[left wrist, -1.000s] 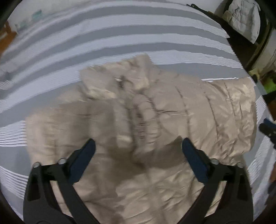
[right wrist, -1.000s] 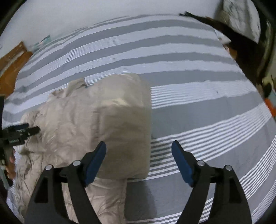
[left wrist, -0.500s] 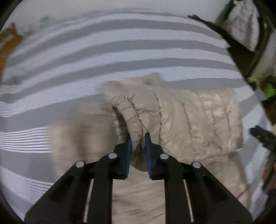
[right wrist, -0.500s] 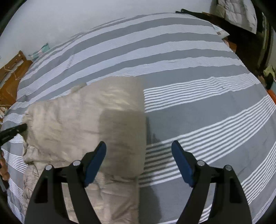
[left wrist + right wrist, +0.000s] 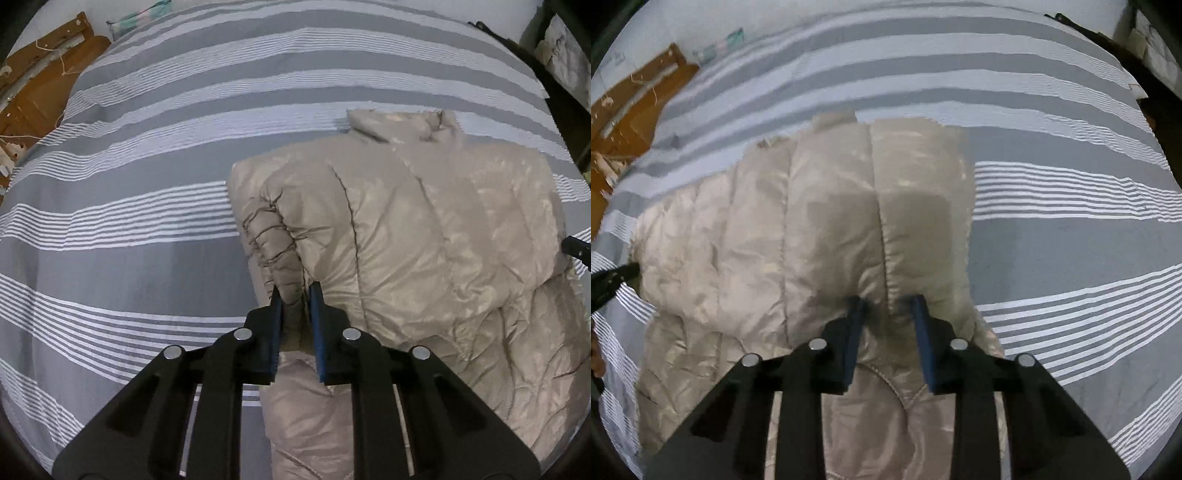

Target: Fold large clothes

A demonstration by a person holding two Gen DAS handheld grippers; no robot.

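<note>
- One big bed fills the room, its grey-and-white striped cover (image 5: 147,229) spread wide, brown wooden furniture (image 5: 33,99) off at the far left corner.
- Beige puffer jacket (image 5: 424,240) lies on the cover, upper part folded over the lower.
- Left gripper (image 5: 294,295), jaws pinching a bunched fold at the jacket's left edge, just as half a second back.
- Right gripper (image 5: 888,306), spread wide a moment ago, now clamps the jacket's right side.

This is a bedroom in a home. A bed with a grey and white striped duvet cover (image 5: 155,236) fills the view, with a brown wooden floor (image 5: 33,99) at ten o'clock and dark furniture (image 5: 569,88) at two o'clock.
</note>
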